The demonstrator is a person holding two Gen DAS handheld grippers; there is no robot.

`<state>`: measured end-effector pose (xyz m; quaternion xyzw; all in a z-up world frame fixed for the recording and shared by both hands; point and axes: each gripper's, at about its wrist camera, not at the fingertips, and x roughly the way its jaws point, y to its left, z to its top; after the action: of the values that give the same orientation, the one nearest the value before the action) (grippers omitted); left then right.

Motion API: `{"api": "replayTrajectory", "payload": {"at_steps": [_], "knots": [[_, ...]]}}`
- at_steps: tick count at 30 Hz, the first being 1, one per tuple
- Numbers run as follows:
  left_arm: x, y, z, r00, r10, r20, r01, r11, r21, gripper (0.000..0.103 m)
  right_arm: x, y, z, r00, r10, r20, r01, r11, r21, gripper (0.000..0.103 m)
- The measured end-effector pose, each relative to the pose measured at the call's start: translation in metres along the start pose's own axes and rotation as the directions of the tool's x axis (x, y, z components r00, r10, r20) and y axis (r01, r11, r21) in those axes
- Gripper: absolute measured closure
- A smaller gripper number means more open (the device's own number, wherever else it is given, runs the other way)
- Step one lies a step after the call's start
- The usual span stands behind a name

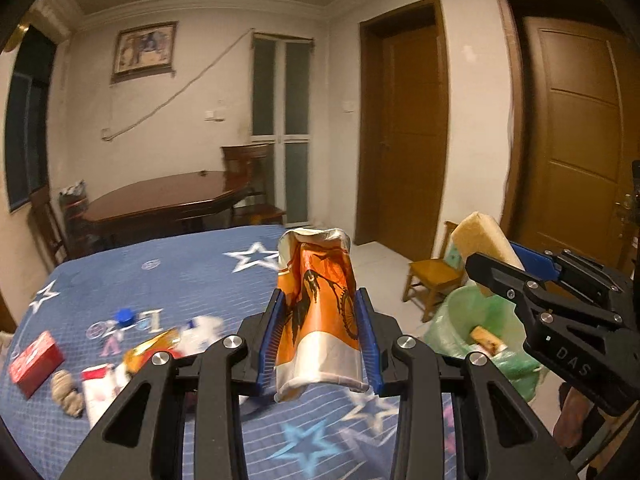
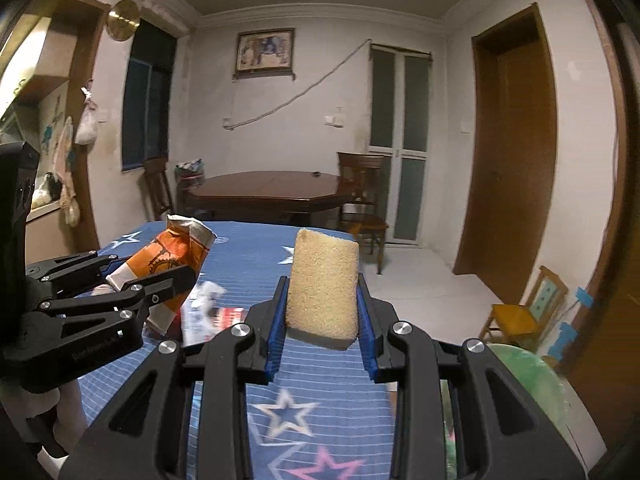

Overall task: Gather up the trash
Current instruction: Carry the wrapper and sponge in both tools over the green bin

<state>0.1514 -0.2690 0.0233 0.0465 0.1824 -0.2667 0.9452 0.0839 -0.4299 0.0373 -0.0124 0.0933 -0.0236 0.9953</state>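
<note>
Blue star-printed cloth (image 1: 192, 264) is covering the work surface. Left wrist view: the left gripper (image 1: 319, 340) is pinching a crushed orange paper cup (image 1: 320, 312) above the cloth, printed with a black bicycle figure; "DAS" is showing on the right gripper (image 1: 520, 276); a green-lined bin (image 1: 472, 320) is standing right of the table. Right wrist view: the right gripper (image 2: 322, 314) is clamping a yellow sponge (image 2: 323, 288) upright; lettering on the left gripper (image 2: 132, 280) is reading too blurred

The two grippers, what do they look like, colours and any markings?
Both the left gripper and the right gripper are matte black linkage frames with triangular cut-outs and round silver pivot bolts. Ribbed blue pads line the fingers. The right one carries pale "DAS" lettering on its side.
</note>
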Motion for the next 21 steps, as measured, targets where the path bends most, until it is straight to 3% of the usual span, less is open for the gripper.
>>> {"api": "replayTrajectory", "payload": {"at_steps": [13,21], "knots": [[0.078,-0.112,0.032,0.978,-0.2,-0.053,0.204,0.977,0.07,0.066,-0.021,-0.11,0.0,0.978,-0.196,-0.075,0.2,0.978,0.06,0.074],[0.136,-0.182,0.036,0.933,-0.317,-0.173,0.337,0.936,0.1,0.065,-0.013,-0.17,-0.013,0.954,-0.226,-0.198,0.25,0.962,0.109,0.074]]}}
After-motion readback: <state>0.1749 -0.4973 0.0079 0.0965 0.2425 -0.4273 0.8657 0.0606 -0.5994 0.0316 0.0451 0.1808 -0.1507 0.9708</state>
